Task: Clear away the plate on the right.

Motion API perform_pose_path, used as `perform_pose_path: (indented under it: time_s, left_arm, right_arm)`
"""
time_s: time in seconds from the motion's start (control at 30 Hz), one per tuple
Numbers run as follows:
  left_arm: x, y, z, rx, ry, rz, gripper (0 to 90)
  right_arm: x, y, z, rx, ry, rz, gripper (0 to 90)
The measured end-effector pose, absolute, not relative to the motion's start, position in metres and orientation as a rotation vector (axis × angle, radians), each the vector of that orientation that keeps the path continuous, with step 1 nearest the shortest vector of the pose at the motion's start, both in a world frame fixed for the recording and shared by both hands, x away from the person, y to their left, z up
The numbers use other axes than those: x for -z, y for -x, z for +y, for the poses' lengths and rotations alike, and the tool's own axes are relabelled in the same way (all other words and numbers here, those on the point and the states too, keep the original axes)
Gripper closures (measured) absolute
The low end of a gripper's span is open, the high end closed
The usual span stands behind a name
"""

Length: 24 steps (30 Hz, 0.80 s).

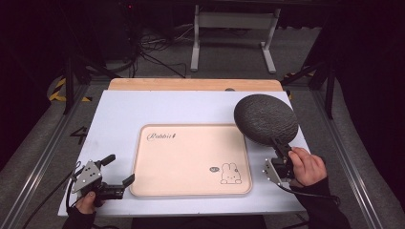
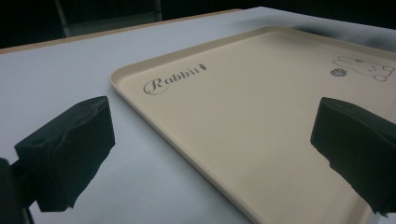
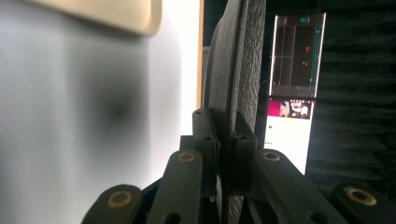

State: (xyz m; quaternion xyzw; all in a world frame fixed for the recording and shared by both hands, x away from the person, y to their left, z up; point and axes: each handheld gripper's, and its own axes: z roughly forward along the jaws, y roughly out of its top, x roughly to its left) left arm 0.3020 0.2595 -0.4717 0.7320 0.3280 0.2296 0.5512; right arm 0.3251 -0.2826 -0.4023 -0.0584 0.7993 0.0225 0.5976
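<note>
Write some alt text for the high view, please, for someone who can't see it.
A person's right gripper clamps the edge of a dark round plate, held tilted above the right side of a white table. A beige tray with a rabbit drawing lies in the middle, bare. The left gripper rests open beside the tray's near left corner.

the word "rabbit" stands in script on the beige tray, top left corner.
</note>
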Motion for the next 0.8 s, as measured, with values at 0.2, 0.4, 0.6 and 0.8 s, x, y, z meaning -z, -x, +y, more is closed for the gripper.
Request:
perform_pose_path:
  time_s: [0.2, 0.4, 0.6, 0.8]
  left_arm:
    - [0.472, -0.302, 0.26, -0.544, -1.732, 0.774, 0.4]
    - [0.472, -0.302, 0.259, -0.544, -1.73, 0.774, 0.4]
    - [0.472, -0.302, 0.259, -0.544, -1.731, 0.773, 0.5]
    - [0.472, -0.302, 0.259, -0.542, -1.729, 0.776, 0.4]
  right_arm:
    - [0.394, -0.319, -0.263, -0.102, 0.144, 1.855, 85.8]
    - [0.391, -0.311, -0.24, -0.148, 0.213, 1.846, 85.4]
    - [0.39, -0.306, -0.223, -0.182, 0.262, 1.843, 85.2]
    - [0.389, -0.303, -0.213, -0.203, 0.29, 1.84, 84.8]
